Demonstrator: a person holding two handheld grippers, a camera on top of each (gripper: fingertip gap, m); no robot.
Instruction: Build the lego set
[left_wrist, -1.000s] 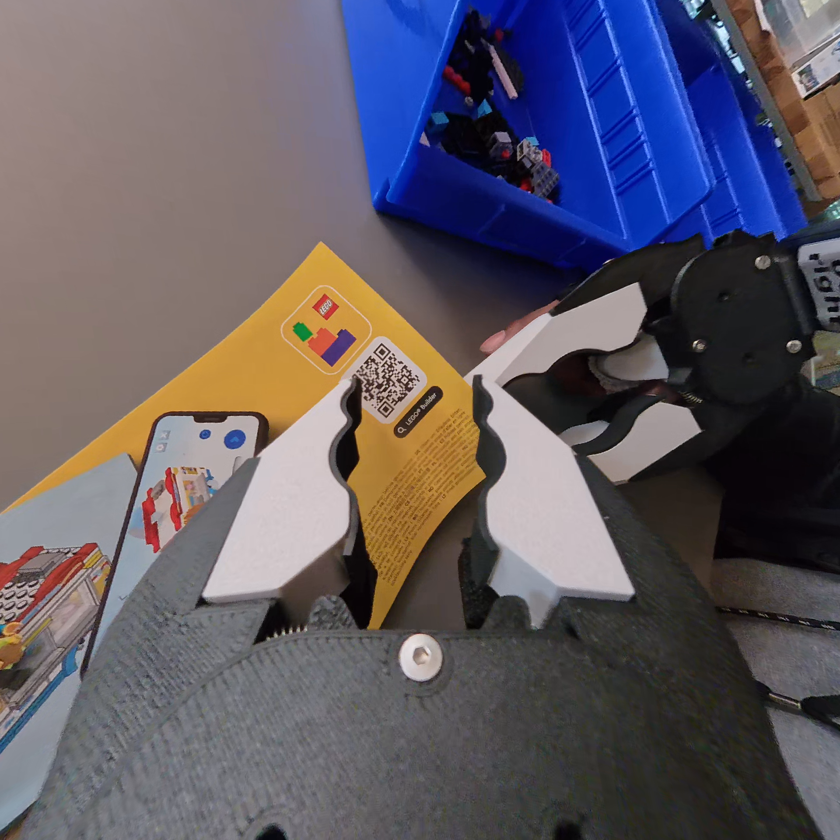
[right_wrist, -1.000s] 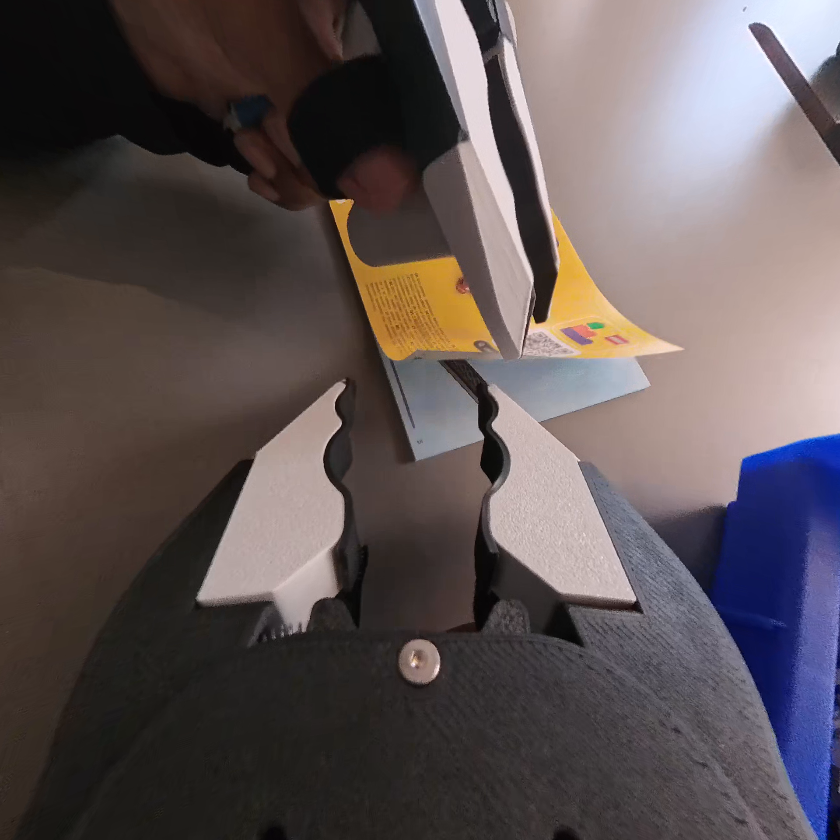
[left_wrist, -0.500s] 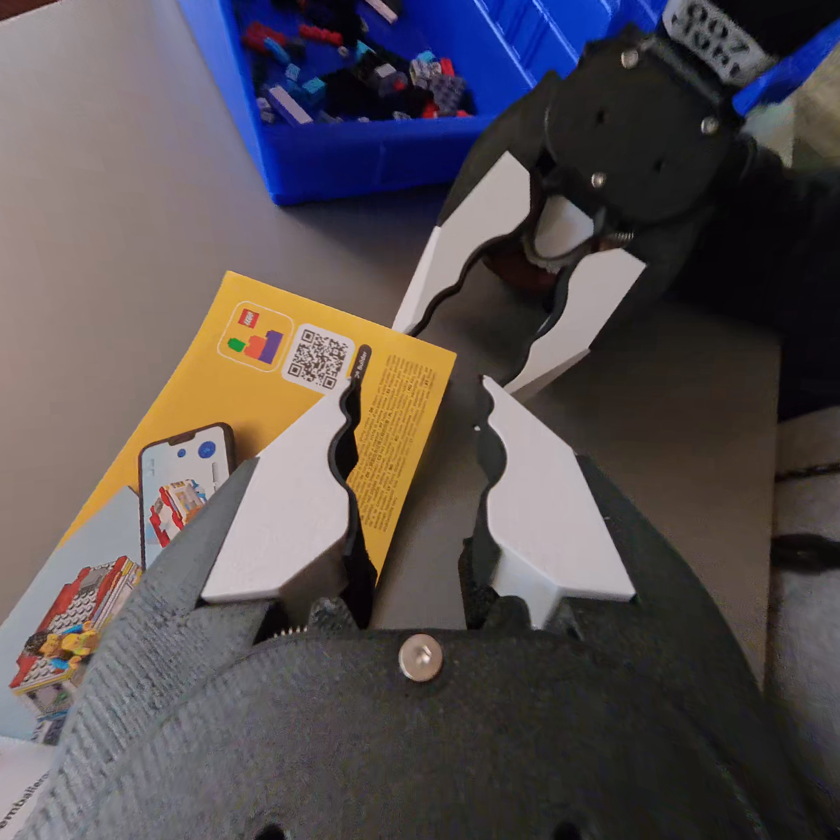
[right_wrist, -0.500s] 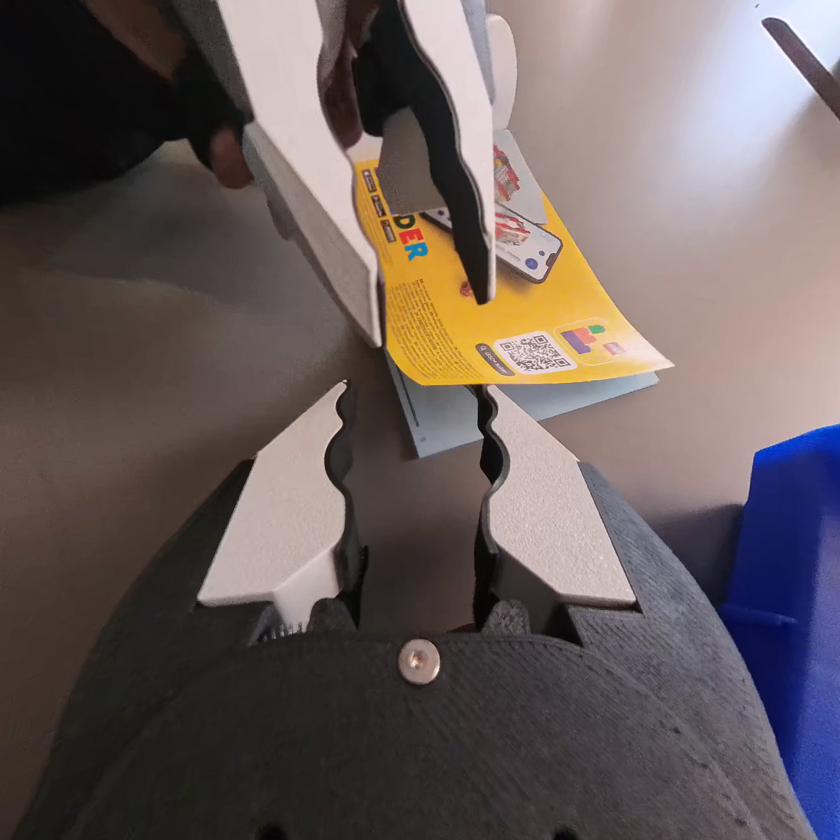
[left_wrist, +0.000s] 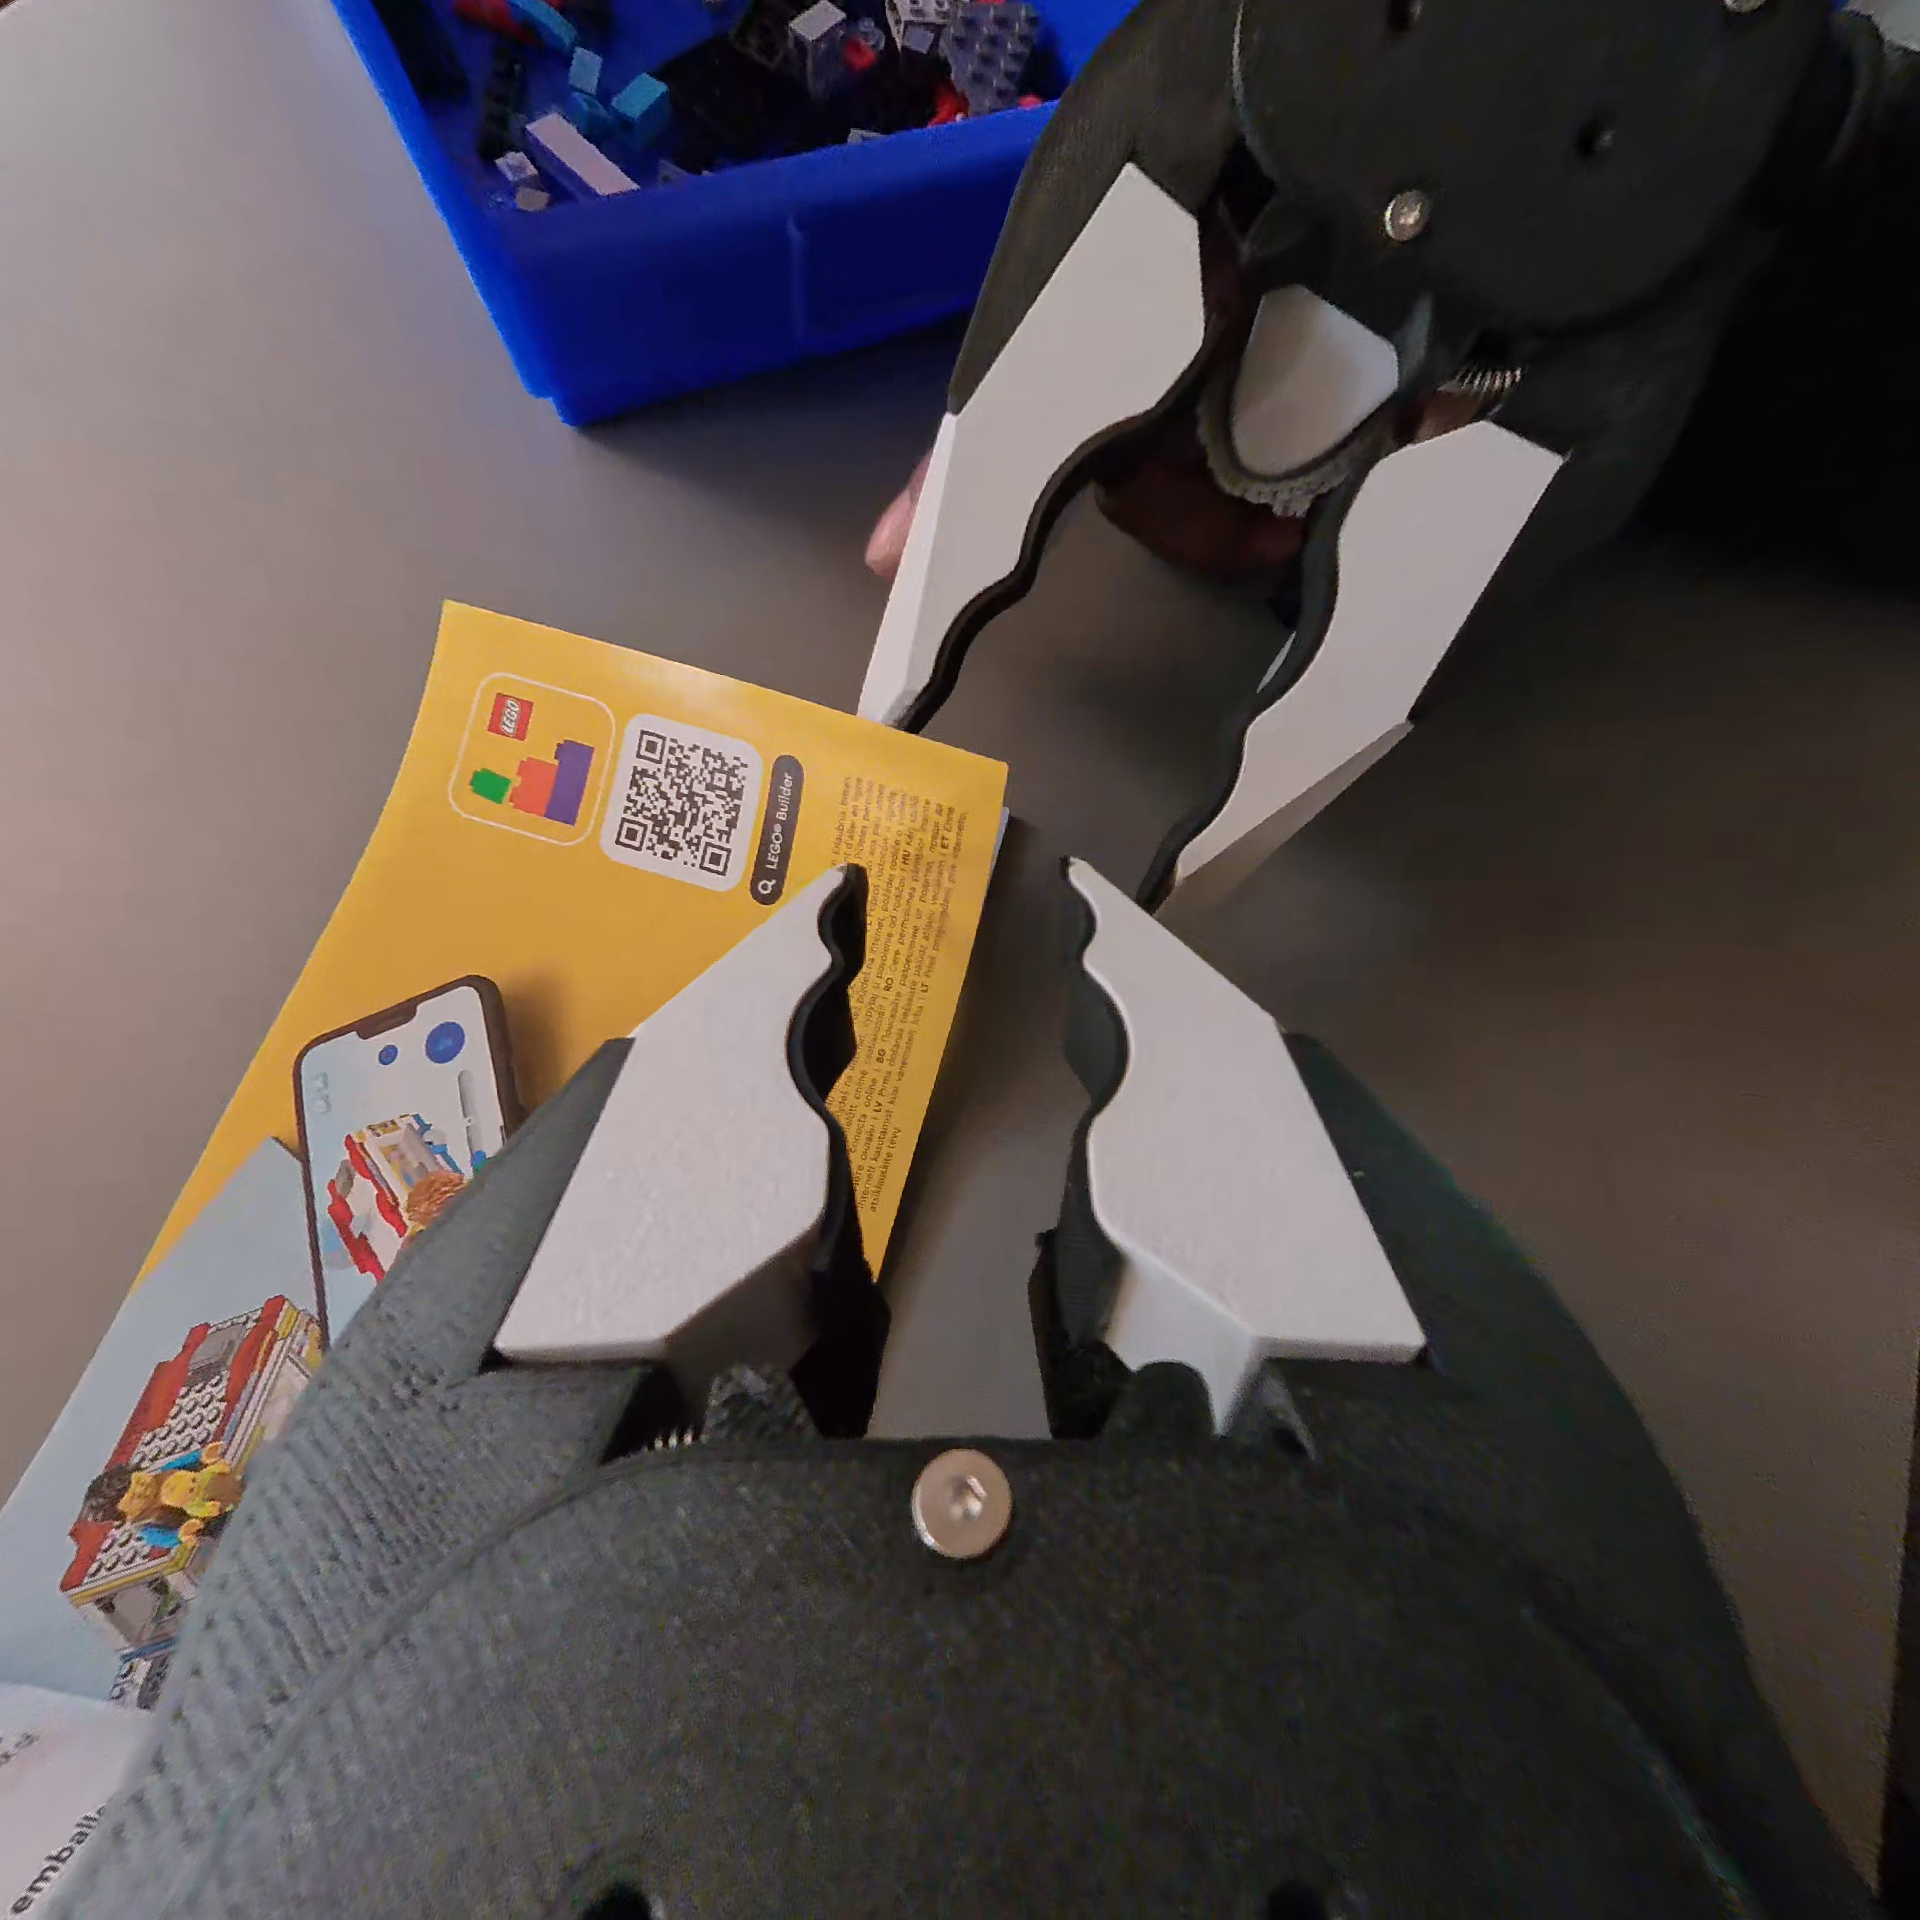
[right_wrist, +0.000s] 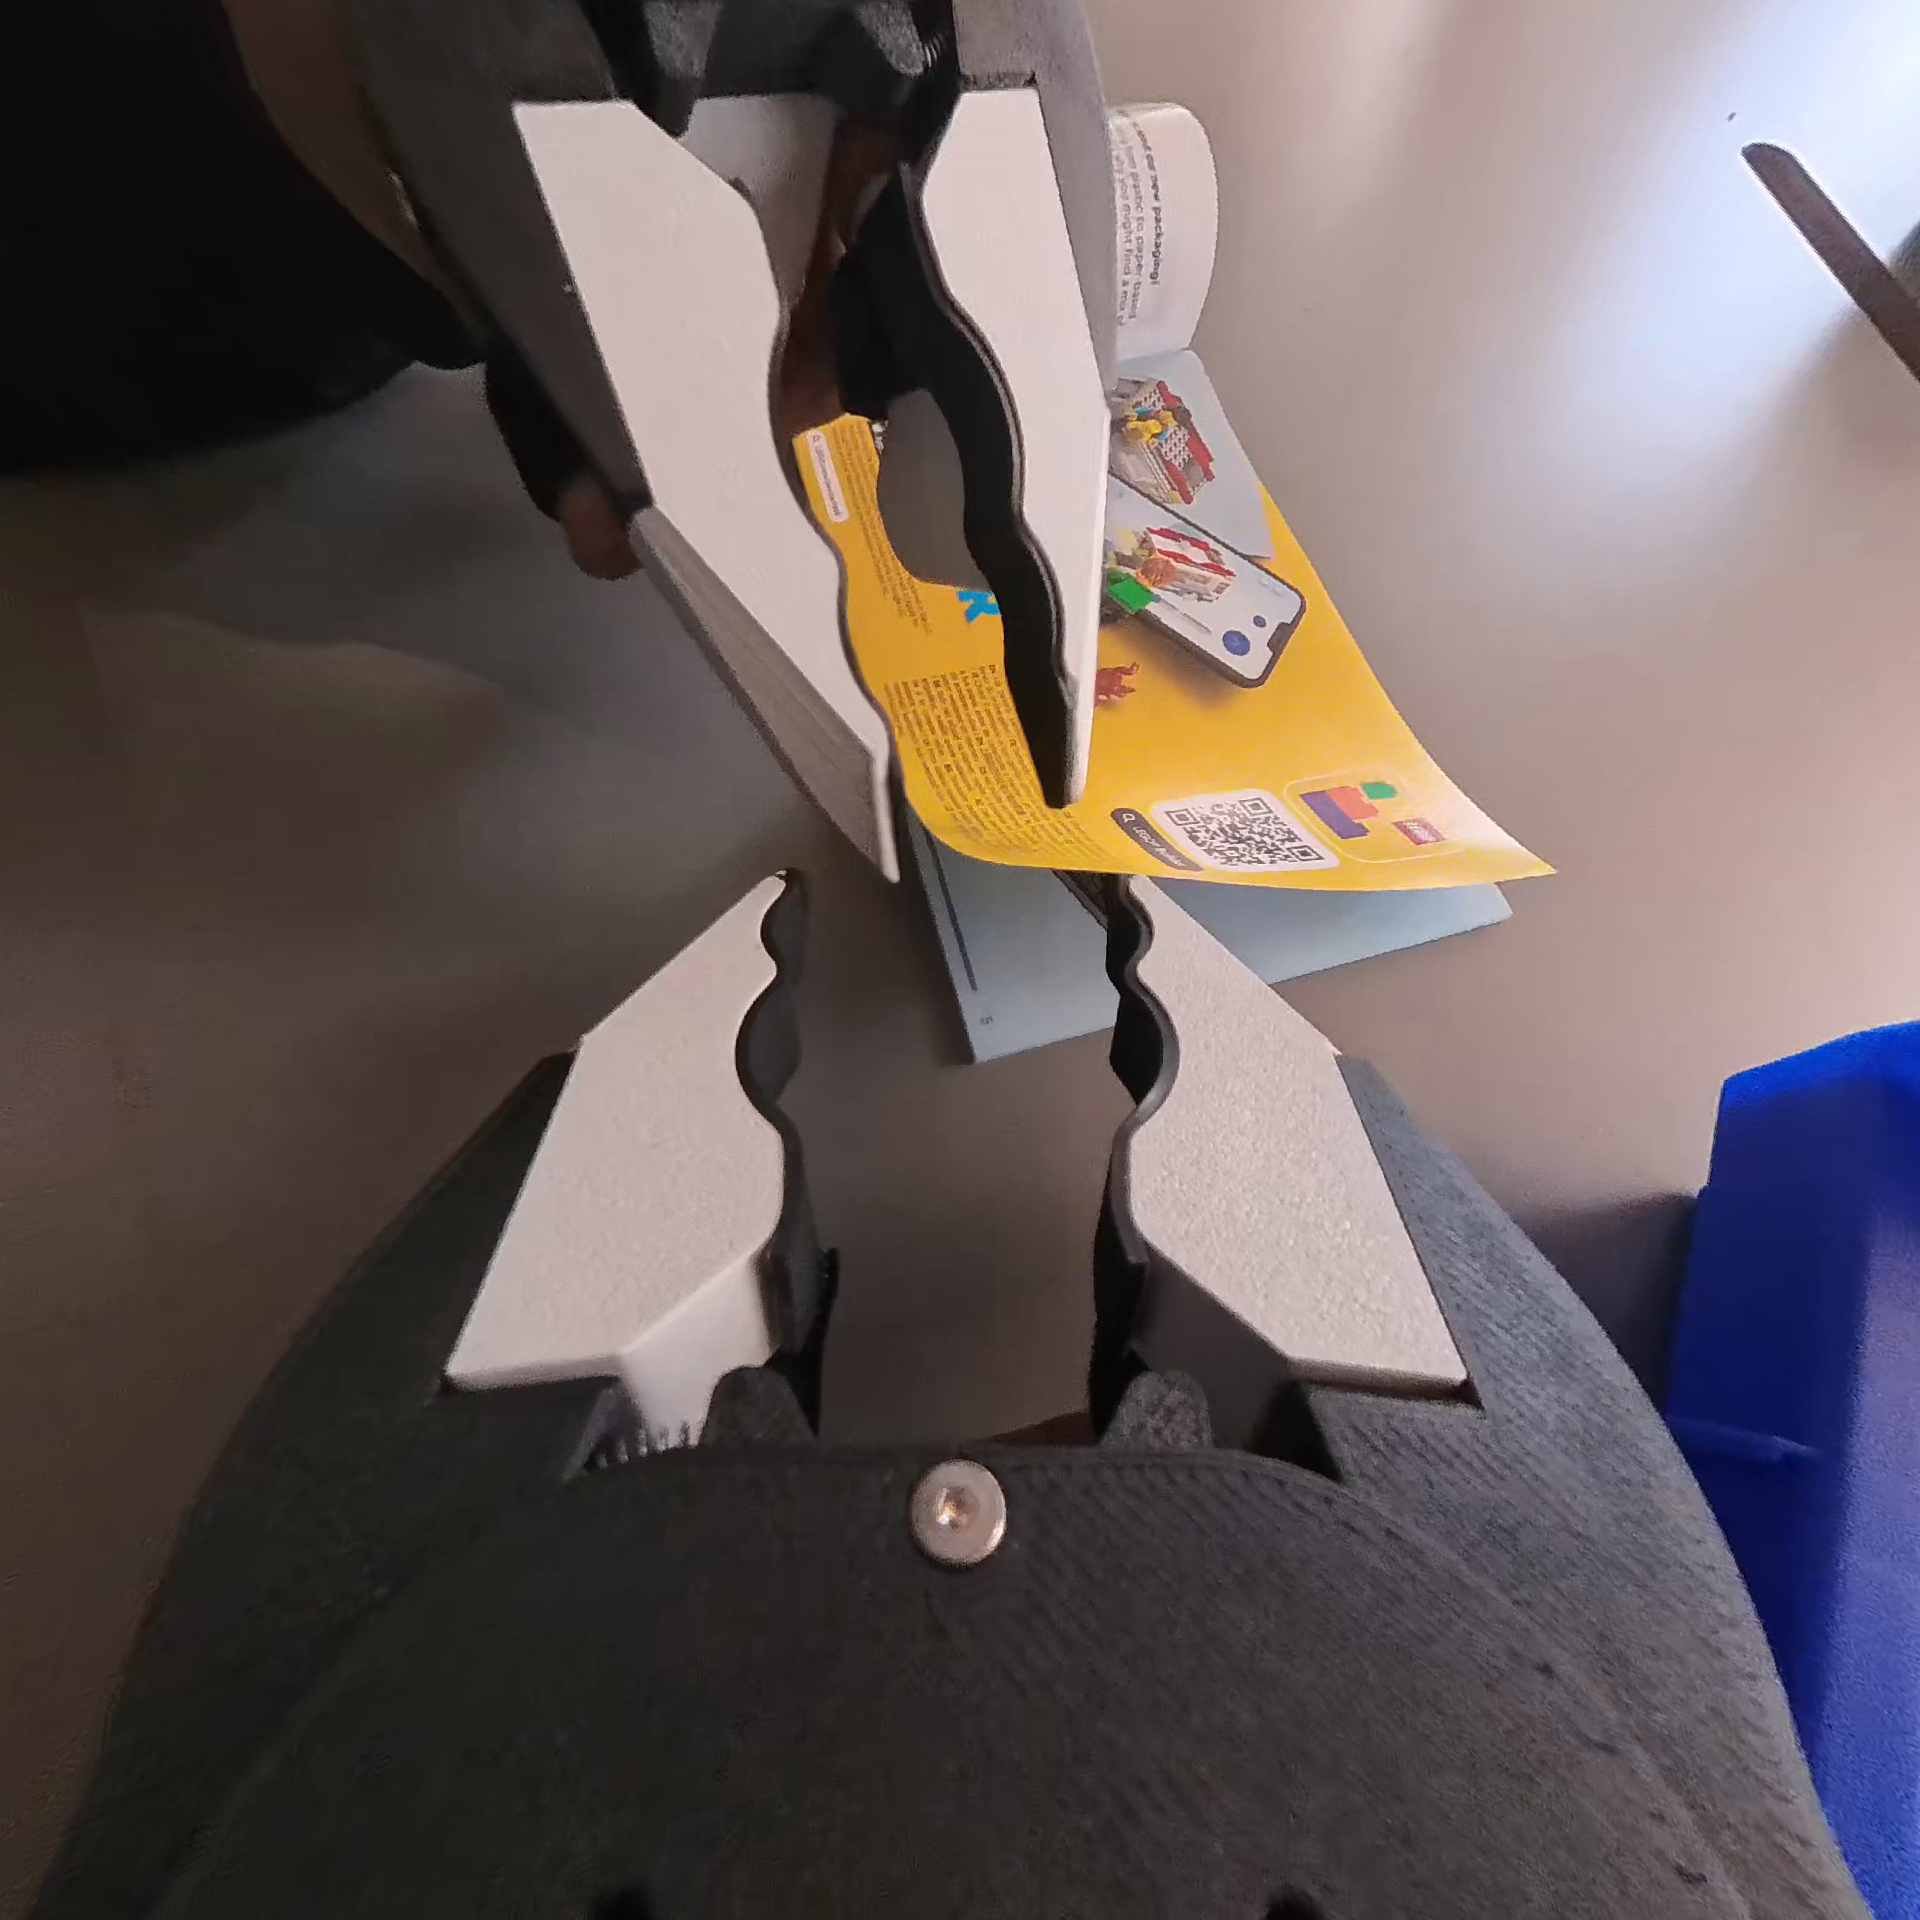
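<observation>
The instruction booklet lies open on the grey table, and its yellow page curls up off the light blue page below. My left gripper is open, with the yellow page's free edge between its fingers. It also shows at the top of the right wrist view, straddling that edge. My right gripper is open and empty, facing the left one just off the booklet's corner. It also shows in the left wrist view. Loose bricks lie in a blue bin.
The blue bin stands just beyond the booklet and also shows at the right edge of the right wrist view. A thin metal strip sits at the far right. A white printed sheet curls up behind the booklet. Less than 4 cm separates the two grippers' tips.
My left gripper has swung round toward the right gripper, and the two now face each other tip to tip. The yellow page's edge now sits between the left fingers. Both stay open.
</observation>
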